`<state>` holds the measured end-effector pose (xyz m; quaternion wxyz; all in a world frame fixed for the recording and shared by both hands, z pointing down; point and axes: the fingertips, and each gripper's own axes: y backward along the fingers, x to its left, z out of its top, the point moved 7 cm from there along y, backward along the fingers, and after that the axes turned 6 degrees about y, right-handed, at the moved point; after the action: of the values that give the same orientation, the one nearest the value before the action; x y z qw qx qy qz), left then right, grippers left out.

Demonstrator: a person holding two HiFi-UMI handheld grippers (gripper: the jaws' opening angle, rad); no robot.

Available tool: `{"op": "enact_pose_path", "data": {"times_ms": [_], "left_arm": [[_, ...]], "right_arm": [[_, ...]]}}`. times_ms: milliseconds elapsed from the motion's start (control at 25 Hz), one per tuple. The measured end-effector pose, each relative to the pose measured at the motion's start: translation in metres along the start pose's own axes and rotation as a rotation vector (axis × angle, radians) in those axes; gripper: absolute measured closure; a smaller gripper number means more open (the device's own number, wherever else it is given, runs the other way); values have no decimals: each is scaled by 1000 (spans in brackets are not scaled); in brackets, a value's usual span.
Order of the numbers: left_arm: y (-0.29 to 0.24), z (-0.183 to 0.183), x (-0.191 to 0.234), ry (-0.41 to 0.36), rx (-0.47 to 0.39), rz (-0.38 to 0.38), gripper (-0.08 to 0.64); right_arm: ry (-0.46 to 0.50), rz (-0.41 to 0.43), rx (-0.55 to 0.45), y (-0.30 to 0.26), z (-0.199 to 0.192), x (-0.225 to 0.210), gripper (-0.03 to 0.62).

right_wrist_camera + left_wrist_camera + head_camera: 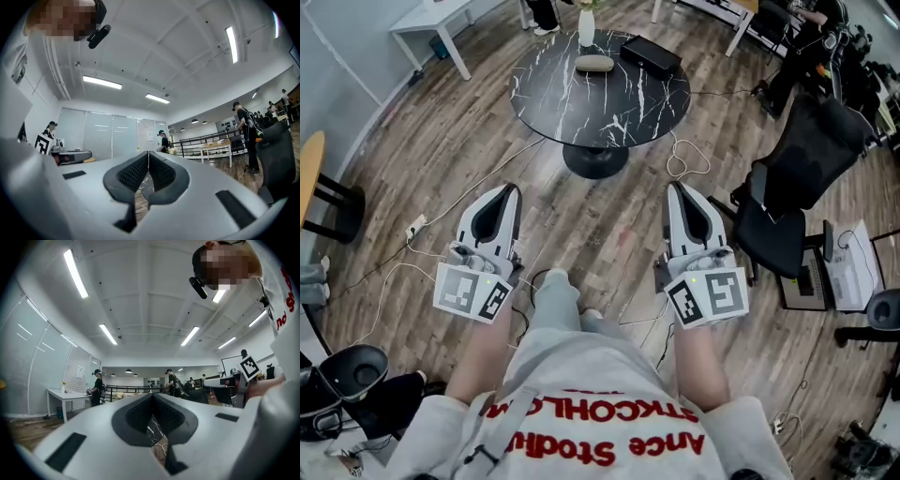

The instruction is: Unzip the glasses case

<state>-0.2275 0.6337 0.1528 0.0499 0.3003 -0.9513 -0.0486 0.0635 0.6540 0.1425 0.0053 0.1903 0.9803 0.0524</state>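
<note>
- Wooden planks make the floor [487, 131] of a large room, and thin white cables [677, 157] lie on it on the near side of the round black table [647, 108].
- Nearest to the camera stands the person [581, 412] in a light shirt with red print, facing the table and well apart from it.
- On the near left of the table, the left gripper [510, 192] [152, 397] points toward it. Its jaws are pressed fully together and grasp nothing.
- On the near right of the table, the right gripper [673, 187] [148, 153] points the same way. Its jaws are also clenched together, with no thing between them.
- Both grippers are well short of the table's edge.
- The table has a dark top with white veins like marble and stands on one central foot.
- The glasses case [594, 63], a beige oval, lies on the far half of the table top, near its middle line. It is well apart from both grippers.
- A flat black box [651, 54] lies just to the right of the case, at the far right edge of the table.
- A white vase [586, 26] stands upright at the far edge of the table, just behind the case.
- To the right of the table stands a black office chair [806, 169].
- Beyond the table to the left stands a small white table [441, 23].
</note>
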Motion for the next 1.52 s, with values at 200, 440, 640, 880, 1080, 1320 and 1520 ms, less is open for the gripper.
{"op": "enact_pose_path", "data": {"times_ms": [200,440,640,880,1080,1320,1520], "left_arm": [[-18,-3,9,3,16,-10,560],[-59,-9,39,19,2,-24,560],[-112,-13,83,8,-8,-37,560],[-193,-17,141,17,4,-69,560],[-250,-15,184,1,2,-103,560],[-303,-18,227,6,8,-123,560],[-343,-31,248,22,26,-108,560]], "right_arm": [[-5,18,6,-18,-3,3,575],[4,22,17,-61,-8,-4,575],[18,16,26,-123,-13,-23,575],[36,2,29,-209,-15,-48,575],[36,-22,23,-272,-18,-68,575],[30,-28,43,-333,-29,-84,575],[19,-16,67,-373,-42,-108,575]]}}
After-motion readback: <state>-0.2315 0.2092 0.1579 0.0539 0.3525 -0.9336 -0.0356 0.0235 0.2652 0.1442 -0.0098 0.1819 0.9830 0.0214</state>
